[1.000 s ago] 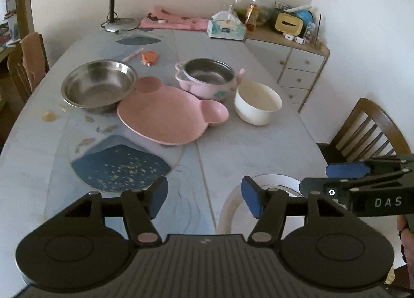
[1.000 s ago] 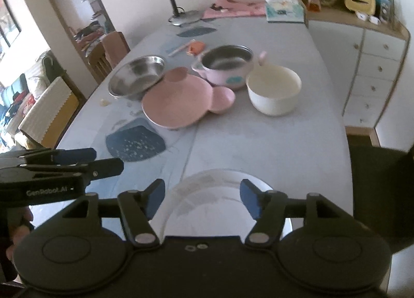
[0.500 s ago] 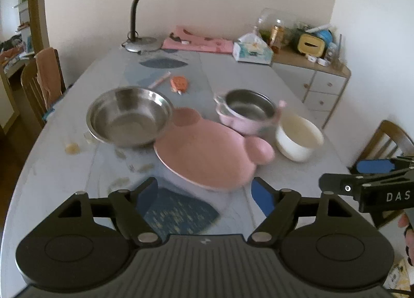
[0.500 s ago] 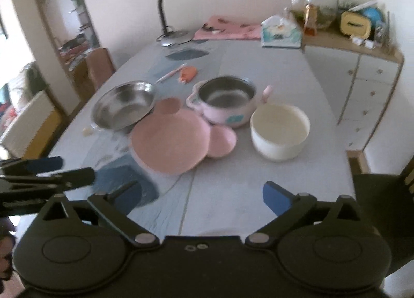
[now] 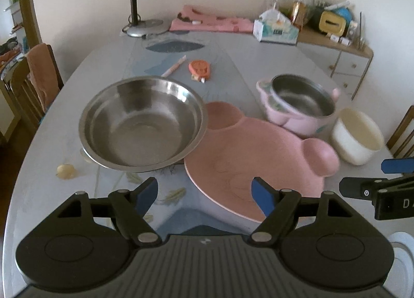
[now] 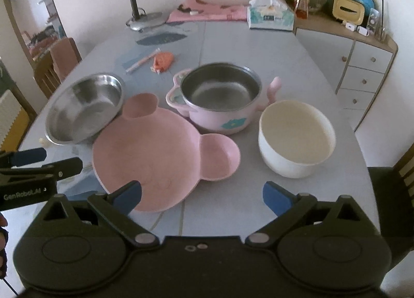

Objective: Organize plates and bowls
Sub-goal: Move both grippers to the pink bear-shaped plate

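A pink bear-shaped plate (image 6: 147, 153) lies mid-counter (image 6: 258, 47) between a steel bowl (image 5: 142, 122) and a white bowl (image 6: 296, 137), its near edge hidden behind the left tongs (image 5: 204, 192), while only the right view shows it whole past the right tongs (image 6: 201, 194), both spread wide and empty.

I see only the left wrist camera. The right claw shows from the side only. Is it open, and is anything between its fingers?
Observer: In the right wrist view the right claw is wide open, with nothing between its fingers.
Operator: Does the white bowl touch the pink plate?
Observer: No. The white bowl stands apart from the pink plate; a strip of table shows between them.
Operator: Is something inside the bowl?
Observer: No, its whole cream inside shows, and it is empty.
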`<state>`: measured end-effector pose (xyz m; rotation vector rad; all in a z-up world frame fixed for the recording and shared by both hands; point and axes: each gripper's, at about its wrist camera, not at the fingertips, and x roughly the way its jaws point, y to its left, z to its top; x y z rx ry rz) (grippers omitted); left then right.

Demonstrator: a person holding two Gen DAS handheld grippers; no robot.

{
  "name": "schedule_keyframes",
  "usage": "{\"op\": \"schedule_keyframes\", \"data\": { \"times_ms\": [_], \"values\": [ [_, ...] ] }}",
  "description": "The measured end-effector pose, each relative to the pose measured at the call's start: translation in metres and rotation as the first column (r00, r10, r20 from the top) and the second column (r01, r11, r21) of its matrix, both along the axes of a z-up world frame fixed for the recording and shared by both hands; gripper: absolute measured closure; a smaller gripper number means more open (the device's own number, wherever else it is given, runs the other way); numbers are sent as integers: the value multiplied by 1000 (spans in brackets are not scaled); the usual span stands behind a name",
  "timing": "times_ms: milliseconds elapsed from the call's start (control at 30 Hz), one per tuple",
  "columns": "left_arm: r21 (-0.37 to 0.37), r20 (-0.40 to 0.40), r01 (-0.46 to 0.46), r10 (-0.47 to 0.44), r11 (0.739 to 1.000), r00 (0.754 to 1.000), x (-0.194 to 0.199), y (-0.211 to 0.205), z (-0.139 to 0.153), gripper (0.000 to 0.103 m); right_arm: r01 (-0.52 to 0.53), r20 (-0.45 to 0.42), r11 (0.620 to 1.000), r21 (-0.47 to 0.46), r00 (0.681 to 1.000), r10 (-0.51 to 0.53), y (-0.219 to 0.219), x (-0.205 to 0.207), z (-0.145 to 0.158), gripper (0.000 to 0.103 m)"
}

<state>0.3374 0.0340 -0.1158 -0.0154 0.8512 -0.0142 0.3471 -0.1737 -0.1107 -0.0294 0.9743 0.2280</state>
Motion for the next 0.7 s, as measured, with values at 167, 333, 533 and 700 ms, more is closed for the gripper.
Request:
{"op": "schedule_keyframes", "data": {
  "times_ms": [167,333,533,700],
  "values": [
    [18,-36,-11,11,1000,999,22,4,-21,24,42,-54,999,-16,998,-43,6,19,-21,7],
    [24,-58,-14,16,1000,998,37,3,-35,24,86,-109,996,-22,990,-88,8,33,-42,16],
    [7,-85,-30,30,1000,996,46,1,-43,24,105,-168,994,6,980,-103,6,38,-56,34],
    [15,-88,-22,23,1000,996,46,-1,-44,24,90,-184,995,52,980,-79,5,37,-57,65]
  ]
}}
